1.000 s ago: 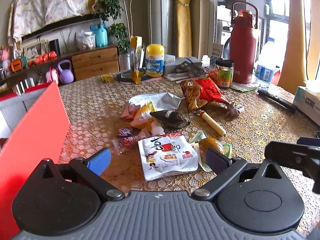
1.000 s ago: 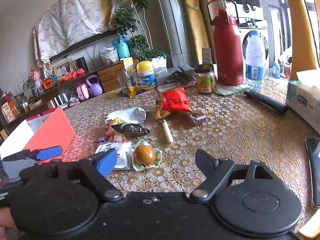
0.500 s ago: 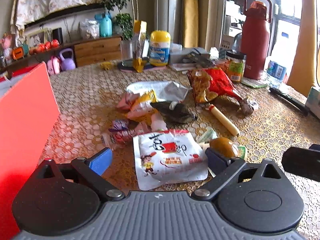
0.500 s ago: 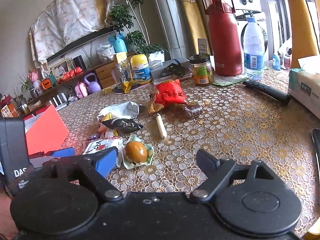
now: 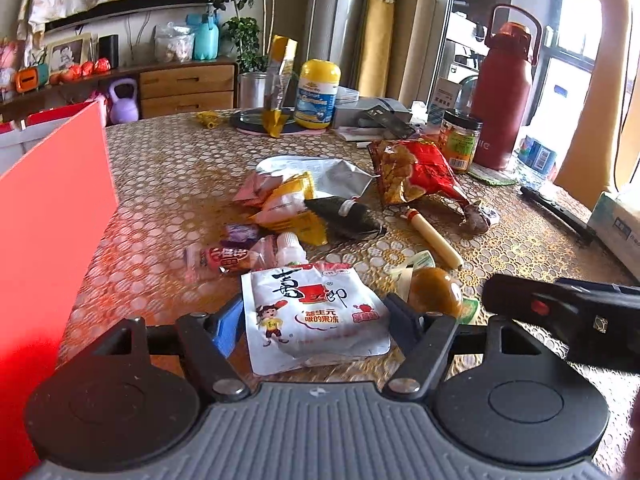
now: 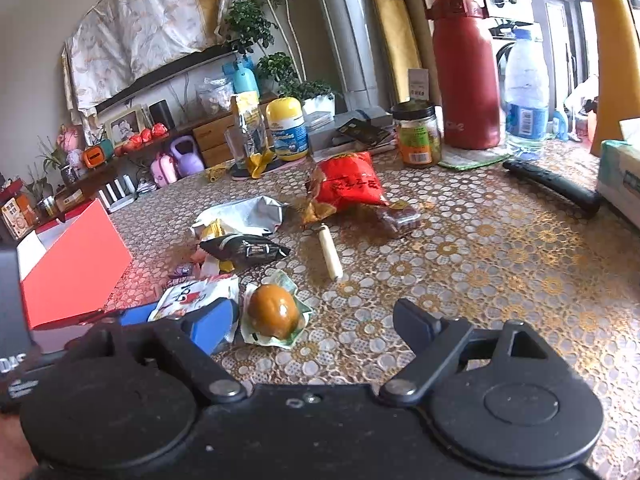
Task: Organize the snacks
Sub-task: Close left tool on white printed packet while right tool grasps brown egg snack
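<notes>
Snacks sitting loose; left gripper (image 5: pixel 314 320), jaws wide apart, closing in, now straddling the white jelly pouch (image 5: pixel 314 312); pickup looking imminent, right gripper (image 6: pixel 316 322) hovering open.

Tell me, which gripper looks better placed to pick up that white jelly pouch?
Probably the left gripper: it is open, with the white jelly pouch lying between its fingers. The right gripper, also open, points beside the wrapped brown egg.

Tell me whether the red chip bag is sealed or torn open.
Open. The red chip bag lies flat on the table, its near end splayed wide with golden snacks showing inside.
</notes>
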Action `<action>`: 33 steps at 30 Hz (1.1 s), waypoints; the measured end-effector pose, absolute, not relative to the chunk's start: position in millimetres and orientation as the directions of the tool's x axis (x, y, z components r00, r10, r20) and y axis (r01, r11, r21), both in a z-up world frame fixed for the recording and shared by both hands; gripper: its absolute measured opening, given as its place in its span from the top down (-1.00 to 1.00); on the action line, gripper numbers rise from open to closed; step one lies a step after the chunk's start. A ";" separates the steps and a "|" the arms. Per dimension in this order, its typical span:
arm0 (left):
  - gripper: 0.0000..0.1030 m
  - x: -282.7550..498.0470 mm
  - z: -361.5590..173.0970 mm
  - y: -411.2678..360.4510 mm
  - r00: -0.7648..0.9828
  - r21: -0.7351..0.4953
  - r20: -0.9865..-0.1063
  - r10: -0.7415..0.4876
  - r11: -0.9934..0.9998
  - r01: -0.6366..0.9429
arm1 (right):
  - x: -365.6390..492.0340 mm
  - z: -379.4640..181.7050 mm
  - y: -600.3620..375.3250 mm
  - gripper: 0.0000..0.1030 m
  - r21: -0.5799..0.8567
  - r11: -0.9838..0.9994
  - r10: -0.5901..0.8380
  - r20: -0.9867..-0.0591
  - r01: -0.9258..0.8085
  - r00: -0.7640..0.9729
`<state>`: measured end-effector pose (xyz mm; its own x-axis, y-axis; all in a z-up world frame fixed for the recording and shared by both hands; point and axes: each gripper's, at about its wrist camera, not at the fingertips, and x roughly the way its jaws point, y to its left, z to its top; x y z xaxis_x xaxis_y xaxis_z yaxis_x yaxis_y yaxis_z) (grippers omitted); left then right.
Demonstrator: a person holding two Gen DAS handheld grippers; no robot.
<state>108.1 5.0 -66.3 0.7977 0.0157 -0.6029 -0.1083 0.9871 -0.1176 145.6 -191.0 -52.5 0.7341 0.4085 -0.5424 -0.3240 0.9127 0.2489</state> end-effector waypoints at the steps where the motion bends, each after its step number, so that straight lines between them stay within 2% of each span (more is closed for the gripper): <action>1: -0.40 104.7 -65.1 8.1 0.799 -0.123 -0.601 0.014 0.986 -0.109 | 146.9 -53.2 -189.0 -0.69 0.243 0.913 0.408 -0.542 -0.328 0.734; 13: -0.38 65.1 -58.9 23.3 0.810 -0.138 -0.586 -0.023 0.988 -0.071 | 174.6 -70.3 -145.3 -0.65 0.159 0.906 0.407 -0.578 -0.391 0.707; 18: -0.38 60.2 -58.1 24.6 0.810 -0.147 -0.585 -0.035 0.987 -0.064 | 175.8 -80.3 -129.3 -0.46 0.109 0.905 0.390 -0.600 -0.411 0.699; 21: -0.38 55.1 -57.7 22.9 0.809 -0.151 -0.586 -0.047 0.987 -0.052 | 174.1 -85.9 -122.9 -0.11 0.068 0.905 0.371 -0.610 -0.420 0.701; 33: -0.38 25.5 -39.7 19.6 0.833 -0.146 -0.550 -0.058 0.989 -0.027 | 152.5 -80.9 -140.2 0.03 0.113 0.919 0.370 -0.577 -0.377 0.728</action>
<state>25.5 19.6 -39.7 0.8330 -0.0581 -0.5502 -0.0272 0.9890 -0.1456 152.5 -140.2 -80.9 0.7284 0.3697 -0.5768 -0.3773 0.9192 0.1128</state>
